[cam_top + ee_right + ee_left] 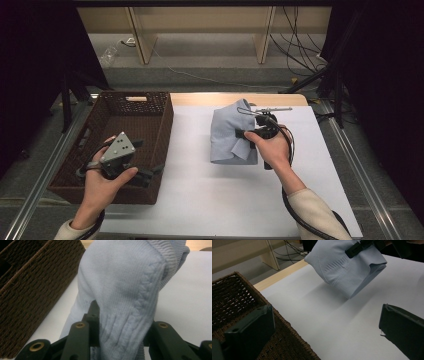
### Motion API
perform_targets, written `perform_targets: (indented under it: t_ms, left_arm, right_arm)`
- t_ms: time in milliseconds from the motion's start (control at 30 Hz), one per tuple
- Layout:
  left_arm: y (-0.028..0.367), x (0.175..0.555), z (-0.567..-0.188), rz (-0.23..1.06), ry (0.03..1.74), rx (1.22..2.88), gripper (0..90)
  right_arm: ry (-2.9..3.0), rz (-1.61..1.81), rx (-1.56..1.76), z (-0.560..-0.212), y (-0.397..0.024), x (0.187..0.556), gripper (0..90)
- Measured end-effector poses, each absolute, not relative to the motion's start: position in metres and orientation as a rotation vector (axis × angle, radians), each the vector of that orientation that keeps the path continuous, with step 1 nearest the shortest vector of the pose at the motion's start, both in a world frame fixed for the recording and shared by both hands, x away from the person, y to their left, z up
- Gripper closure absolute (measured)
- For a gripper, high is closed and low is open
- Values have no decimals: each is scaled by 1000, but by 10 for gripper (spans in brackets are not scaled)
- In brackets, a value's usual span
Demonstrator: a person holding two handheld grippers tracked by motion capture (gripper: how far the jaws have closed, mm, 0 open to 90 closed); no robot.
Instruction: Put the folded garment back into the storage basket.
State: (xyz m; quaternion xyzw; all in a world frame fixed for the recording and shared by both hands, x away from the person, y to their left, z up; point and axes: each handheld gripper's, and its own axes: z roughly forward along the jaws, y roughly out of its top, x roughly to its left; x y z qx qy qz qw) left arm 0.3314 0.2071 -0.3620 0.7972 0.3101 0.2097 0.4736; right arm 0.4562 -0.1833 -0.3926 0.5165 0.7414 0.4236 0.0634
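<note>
Now the right gripper (248,135) is squeezed tight on the folded blue sweater (231,132), holding it up over the far middle of the white counter (200,190), while the left gripper (150,175) waits wide open over the brown basket (161,125) at the counter's left edge.

The person wears cream sleeves at both wrists. The left gripper (150,176) is black, topped by a grey three-cornered plate dotted with small holes. The right gripper (239,134) is black too, brass-ringed screws in its linkage; thick black cables trail from both
</note>
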Motion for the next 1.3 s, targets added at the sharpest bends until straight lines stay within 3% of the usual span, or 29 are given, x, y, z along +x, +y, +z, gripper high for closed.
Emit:
perform_targets:
  t_ms: [1300]
  left_arm:
    - [208, 331, -361, 516, 759, 1944, 0]
  right_arm:
    - [2230, 1310, 1524, -383, -171, 459, 644]
